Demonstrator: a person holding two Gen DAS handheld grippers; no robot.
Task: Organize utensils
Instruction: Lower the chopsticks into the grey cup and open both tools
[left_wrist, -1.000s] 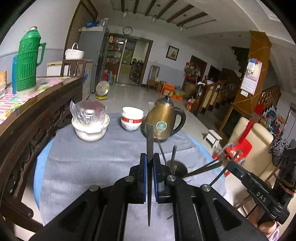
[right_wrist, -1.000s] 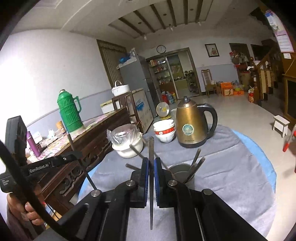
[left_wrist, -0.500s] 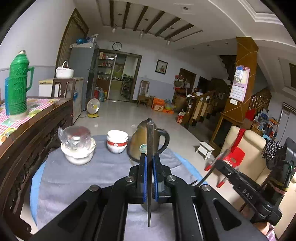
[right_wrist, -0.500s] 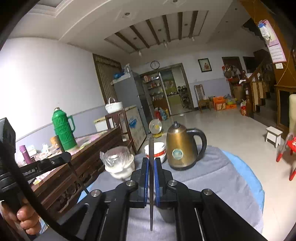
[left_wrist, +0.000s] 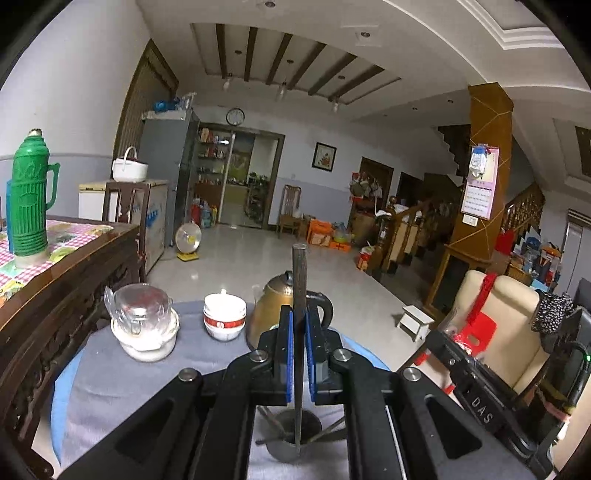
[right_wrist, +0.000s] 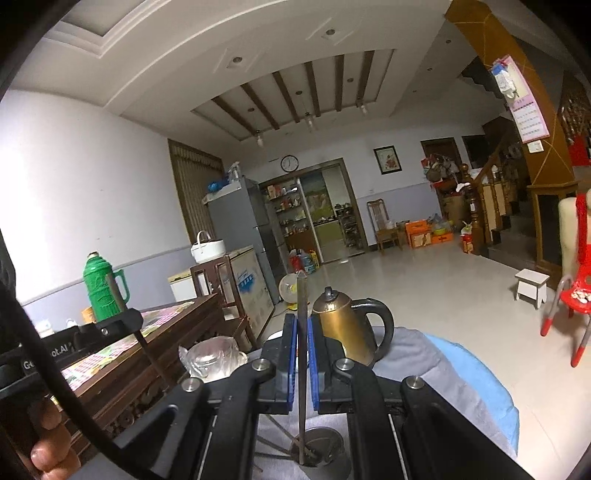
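Note:
My left gripper (left_wrist: 300, 332) is shut on a dark metal chopstick (left_wrist: 299, 277) held upright between its blue pads. The stick's lower end hangs at the mouth of a metal cup (left_wrist: 280, 452) that holds several other utensils. My right gripper (right_wrist: 302, 336) is shut the same way on a second dark chopstick (right_wrist: 301, 295), whose lower end reaches the same cup (right_wrist: 328, 458). Whether either tip is inside the cup I cannot tell. In the right wrist view the left gripper (right_wrist: 122, 321) shows at the left with its stick.
The cup stands on a round table under a grey cloth (left_wrist: 129, 387). Behind it are a brass kettle (left_wrist: 269, 310), stacked red-and-white bowls (left_wrist: 224, 321) and a plastic-covered bowl (left_wrist: 144, 328). A carved wooden sideboard (left_wrist: 55, 295) with a green thermos (left_wrist: 27, 199) borders the left.
Both grippers have risen with their chopsticks and tilted up, so more ceiling shows. The cup has slid from in front of the jaws to below them.

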